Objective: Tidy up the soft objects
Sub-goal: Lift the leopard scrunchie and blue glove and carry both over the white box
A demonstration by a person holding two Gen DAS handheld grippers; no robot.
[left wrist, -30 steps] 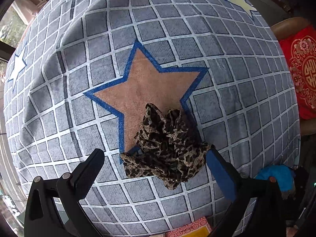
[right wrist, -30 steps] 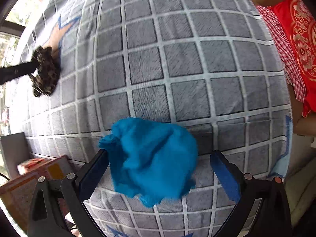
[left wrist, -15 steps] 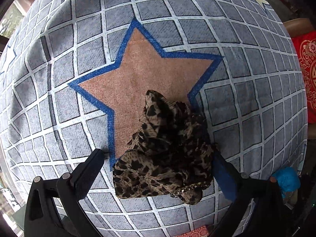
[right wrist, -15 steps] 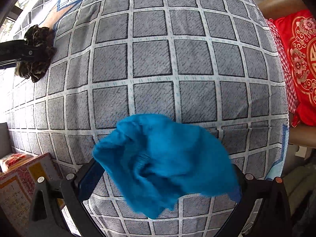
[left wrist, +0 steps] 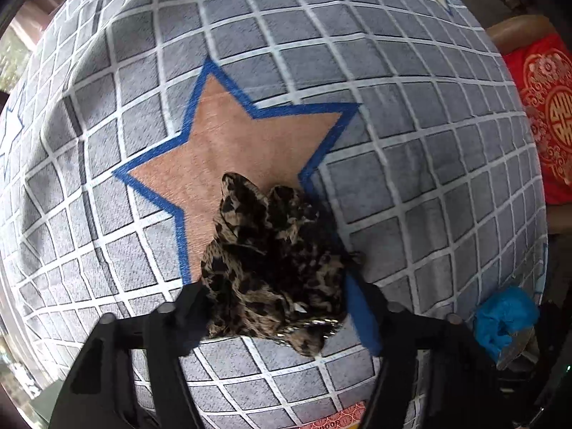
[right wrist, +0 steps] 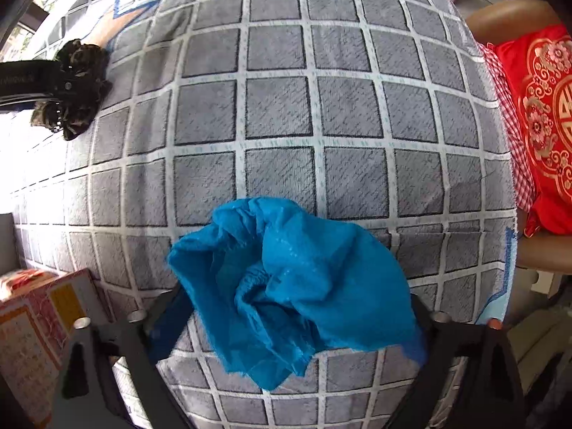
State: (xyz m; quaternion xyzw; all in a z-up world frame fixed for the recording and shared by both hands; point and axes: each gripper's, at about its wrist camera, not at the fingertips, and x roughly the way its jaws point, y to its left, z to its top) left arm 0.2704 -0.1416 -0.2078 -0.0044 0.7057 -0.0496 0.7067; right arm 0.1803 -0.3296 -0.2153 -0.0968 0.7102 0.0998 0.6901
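Leopard-print cloth sits bunched between the left gripper fingers, which are squeezed onto it, over the lower edge of the brown star on the grey checked surface, while the right gripper fingers are clamped on the crumpled blue cloth near the surface's front edge.
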